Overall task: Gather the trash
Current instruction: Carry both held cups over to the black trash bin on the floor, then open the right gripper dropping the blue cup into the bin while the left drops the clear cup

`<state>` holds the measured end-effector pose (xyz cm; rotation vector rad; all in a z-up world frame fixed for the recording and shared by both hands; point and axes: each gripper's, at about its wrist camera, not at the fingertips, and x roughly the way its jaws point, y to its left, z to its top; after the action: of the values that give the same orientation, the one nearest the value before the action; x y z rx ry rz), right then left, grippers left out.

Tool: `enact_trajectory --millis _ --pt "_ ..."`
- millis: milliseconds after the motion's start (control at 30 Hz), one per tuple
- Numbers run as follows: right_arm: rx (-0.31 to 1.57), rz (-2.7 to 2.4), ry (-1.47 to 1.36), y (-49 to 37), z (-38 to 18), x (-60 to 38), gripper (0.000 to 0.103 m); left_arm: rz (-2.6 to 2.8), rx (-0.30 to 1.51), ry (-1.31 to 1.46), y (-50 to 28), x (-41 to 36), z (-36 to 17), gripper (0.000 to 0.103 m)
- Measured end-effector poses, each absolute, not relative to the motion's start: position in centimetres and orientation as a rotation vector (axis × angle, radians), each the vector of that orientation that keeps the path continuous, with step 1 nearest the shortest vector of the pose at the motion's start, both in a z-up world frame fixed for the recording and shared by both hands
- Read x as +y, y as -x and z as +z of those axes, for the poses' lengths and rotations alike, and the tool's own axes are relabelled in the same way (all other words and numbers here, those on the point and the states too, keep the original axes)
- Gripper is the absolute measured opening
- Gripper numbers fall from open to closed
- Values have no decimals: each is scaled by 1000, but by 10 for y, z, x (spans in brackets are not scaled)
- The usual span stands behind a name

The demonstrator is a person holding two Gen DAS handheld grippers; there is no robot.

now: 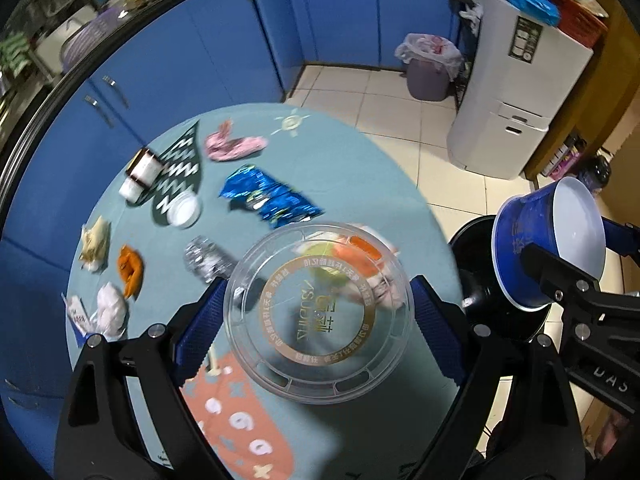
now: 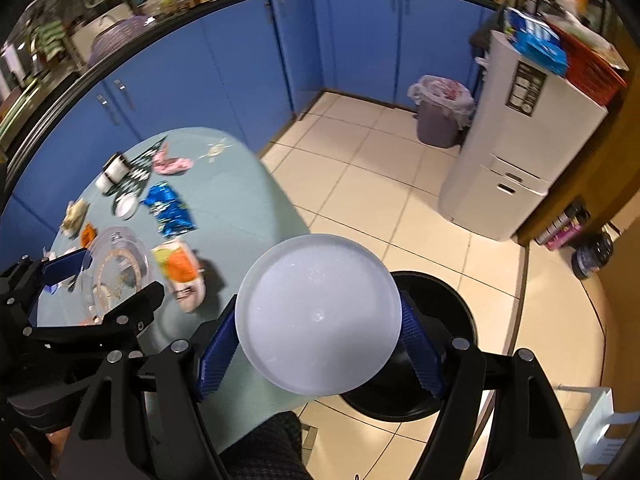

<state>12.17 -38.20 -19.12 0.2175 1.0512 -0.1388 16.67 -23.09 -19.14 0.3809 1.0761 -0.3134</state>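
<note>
My left gripper [image 1: 318, 300] is shut on a clear plastic lid [image 1: 320, 312] with a gold printed ring, held over the round teal table [image 1: 352, 168]. My right gripper [image 2: 320, 320] is shut on a blue paper bowl [image 2: 318, 314] with a white inside, its blue pads [image 2: 218, 354] pressing on both sides. The bowl hangs over an open black bin [image 2: 440, 304] on the floor beside the table. On the table lie a blue foil bag [image 1: 268, 198], a pink wrapper [image 1: 234, 146], a foil ball [image 1: 206, 262], an orange scrap [image 1: 130, 270], a white tissue [image 1: 110, 310] and an orange-green packet [image 2: 180, 272].
A brown bottle [image 1: 142, 174] and a white cap [image 1: 184, 210] lie at the table's far side. A grey lined bin [image 2: 440, 116] stands by blue cabinets [image 2: 248, 60], next to a white fridge [image 2: 516, 152]. A dark checked sleeve [image 2: 276, 440] shows at the bottom.
</note>
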Motion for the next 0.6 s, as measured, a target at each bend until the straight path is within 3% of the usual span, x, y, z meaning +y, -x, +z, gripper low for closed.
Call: enact_trajectory --millis 433,467,533,600 --pt "1012 -263 -262 -114 -202 -431 74 -370 1045 -403 -168 -273 -189 89" --pt "1000 -281 -248 -113 -201 -433 76 -371 1042 -402 -168 -274 -188 89" --pt "968 -311 -226 -110 -200 -435 92 -372 1033 -407 -168 -277 -188 89" --pt "963 -328 -212 -109 -200 -436 94 -375 1035 -409 -168 -280 -188 89"
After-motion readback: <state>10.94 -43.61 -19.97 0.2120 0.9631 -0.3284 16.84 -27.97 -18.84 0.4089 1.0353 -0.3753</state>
